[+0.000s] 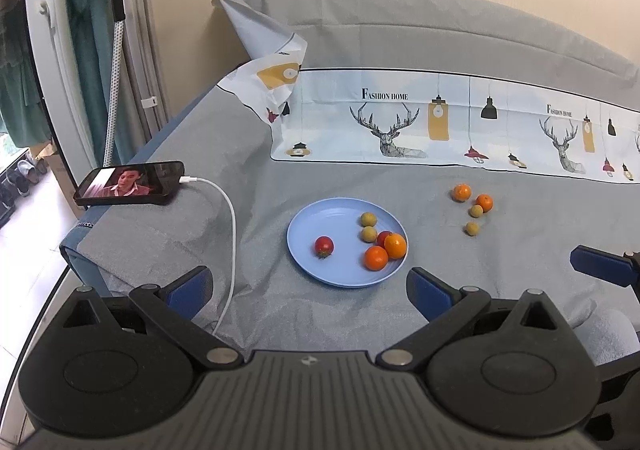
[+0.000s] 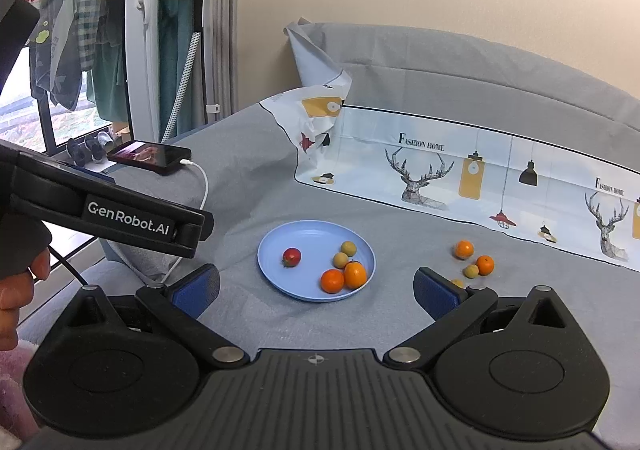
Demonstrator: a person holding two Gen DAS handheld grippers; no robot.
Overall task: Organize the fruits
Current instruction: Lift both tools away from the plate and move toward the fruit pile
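Fruits [image 1: 472, 206] loose beside the round blue plastic plate [image 1: 320, 214] lay nearer my empty, spread right gripper [image 2: 316, 290]; left gripper [image 1: 310, 290] gaped too.

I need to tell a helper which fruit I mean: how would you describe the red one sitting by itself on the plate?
Find the blue plate on the grey bedcover. Most of its fruit is bunched at the right rim; the tomato lies apart on the left half. It is the plate's only fully visible small red fruit with a green stem, touching nothing else.
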